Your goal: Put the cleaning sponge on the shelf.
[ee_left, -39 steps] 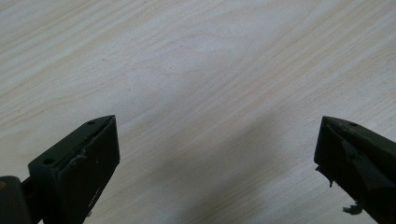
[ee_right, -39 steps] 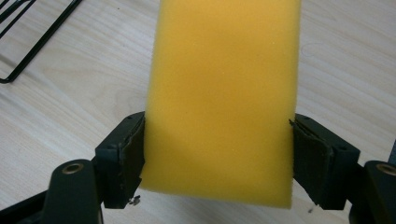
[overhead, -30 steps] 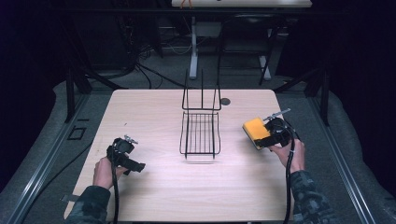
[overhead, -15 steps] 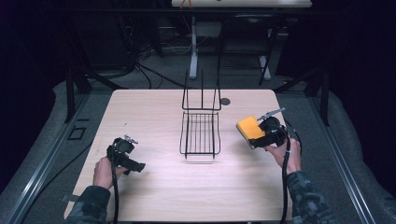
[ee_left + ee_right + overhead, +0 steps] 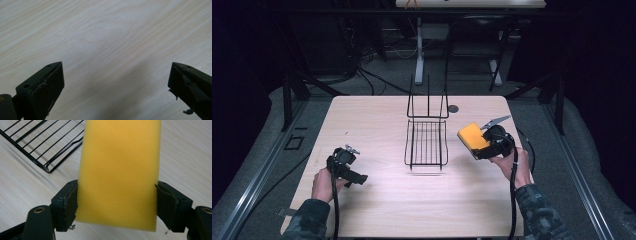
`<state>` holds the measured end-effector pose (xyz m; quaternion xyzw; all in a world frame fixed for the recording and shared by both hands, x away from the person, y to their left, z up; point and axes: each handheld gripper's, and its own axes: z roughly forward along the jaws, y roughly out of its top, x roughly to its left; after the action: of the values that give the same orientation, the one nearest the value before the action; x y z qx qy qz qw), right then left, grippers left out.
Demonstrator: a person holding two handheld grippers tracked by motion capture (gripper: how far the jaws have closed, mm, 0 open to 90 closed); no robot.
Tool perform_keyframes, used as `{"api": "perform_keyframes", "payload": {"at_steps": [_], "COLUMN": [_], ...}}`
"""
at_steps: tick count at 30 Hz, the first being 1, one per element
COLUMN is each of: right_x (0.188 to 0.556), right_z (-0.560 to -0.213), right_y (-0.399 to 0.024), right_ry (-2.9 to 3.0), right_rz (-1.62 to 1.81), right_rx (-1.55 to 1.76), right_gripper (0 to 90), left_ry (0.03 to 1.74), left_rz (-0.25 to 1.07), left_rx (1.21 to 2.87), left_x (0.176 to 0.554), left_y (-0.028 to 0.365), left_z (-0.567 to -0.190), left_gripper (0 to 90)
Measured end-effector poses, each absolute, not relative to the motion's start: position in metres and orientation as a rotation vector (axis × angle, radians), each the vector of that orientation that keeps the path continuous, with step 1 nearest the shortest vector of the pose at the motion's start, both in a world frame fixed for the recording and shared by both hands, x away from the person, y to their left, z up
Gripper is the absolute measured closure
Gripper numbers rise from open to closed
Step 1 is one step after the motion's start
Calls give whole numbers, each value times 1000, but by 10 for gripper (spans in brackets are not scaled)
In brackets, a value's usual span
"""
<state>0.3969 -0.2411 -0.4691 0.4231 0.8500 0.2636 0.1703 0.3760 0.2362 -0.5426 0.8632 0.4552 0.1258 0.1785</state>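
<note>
Wooden table, seen from above, bearing a black wire rack at its centre. Right of the rack, off the table surface, a yellow sponge is clamped across its width between the jaws of the right gripper, its free end toward the rack. The sponge appears light, soft and compressible; a grip on the two long edges near one end suits it, as slight squeezing gives purchase. The left gripper hovers over bare wood, jaws wide apart.

Pale wooden table, small dark round disc near its far edge
</note>
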Motion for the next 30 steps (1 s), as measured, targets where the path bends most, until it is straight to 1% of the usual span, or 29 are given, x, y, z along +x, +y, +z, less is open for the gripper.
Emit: {"api": "perform_keyframes", "payload": {"at_steps": [14, 30], "right_x": [393, 396], "right_z": [-461, -462], "right_y": [-229, -209], "right_ry": [2431, 2460], "right_rz": [789, 817], "right_rx": [1148, 1115], "right_gripper": [252, 252], "left_ry": [1286, 1278], "left_rz": [343, 333], "left_rx": [2440, 2430], "left_x": [376, 376], "left_y": [235, 236], "left_z": [-543, -543], "left_gripper": [12, 9]}}
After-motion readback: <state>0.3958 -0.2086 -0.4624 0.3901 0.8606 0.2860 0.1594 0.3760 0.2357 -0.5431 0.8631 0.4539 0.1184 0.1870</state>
